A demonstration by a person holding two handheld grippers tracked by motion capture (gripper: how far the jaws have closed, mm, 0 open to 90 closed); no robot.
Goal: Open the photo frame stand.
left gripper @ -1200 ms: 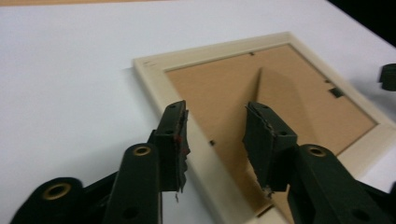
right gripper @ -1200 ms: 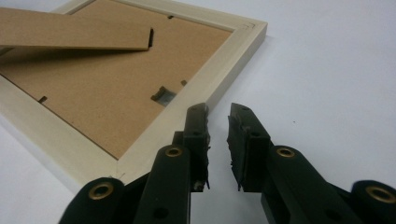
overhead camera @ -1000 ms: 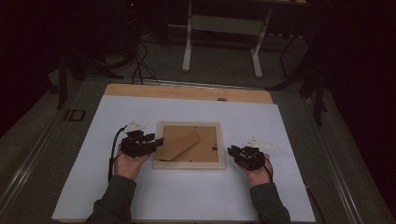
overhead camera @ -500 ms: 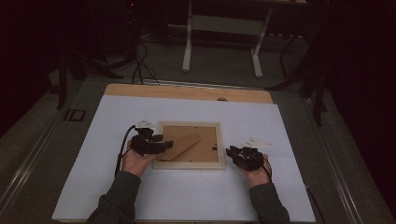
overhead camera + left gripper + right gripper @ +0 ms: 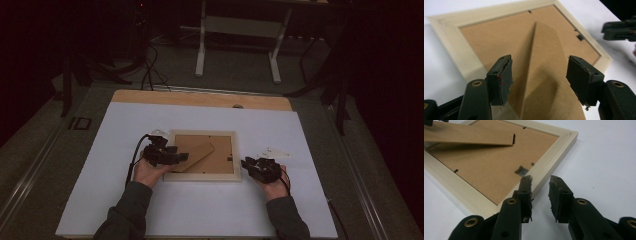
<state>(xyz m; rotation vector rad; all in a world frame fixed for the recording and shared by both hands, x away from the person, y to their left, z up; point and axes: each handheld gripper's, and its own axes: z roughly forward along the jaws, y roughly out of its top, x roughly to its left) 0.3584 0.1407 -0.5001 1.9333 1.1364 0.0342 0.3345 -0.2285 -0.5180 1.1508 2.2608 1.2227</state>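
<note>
Since a second ago the left hand-held gripper [image 5: 539, 75] has slid over the frame [image 5: 204, 174] mid-counter, jaws just opened wide astride its stand [image 5: 549, 62]; pinch squarely, right hand-held gripper [image 5: 540, 195] narrow, empty, at the frame's corner.

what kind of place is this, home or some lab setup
Most likely a lab or workshop recording station, not a home. A white-topped work table stands on a bare grey floor in a dark room, loose cables trail behind it, and a metal stand sits beyond. A picture frame lies face down as the workpiece.
</note>
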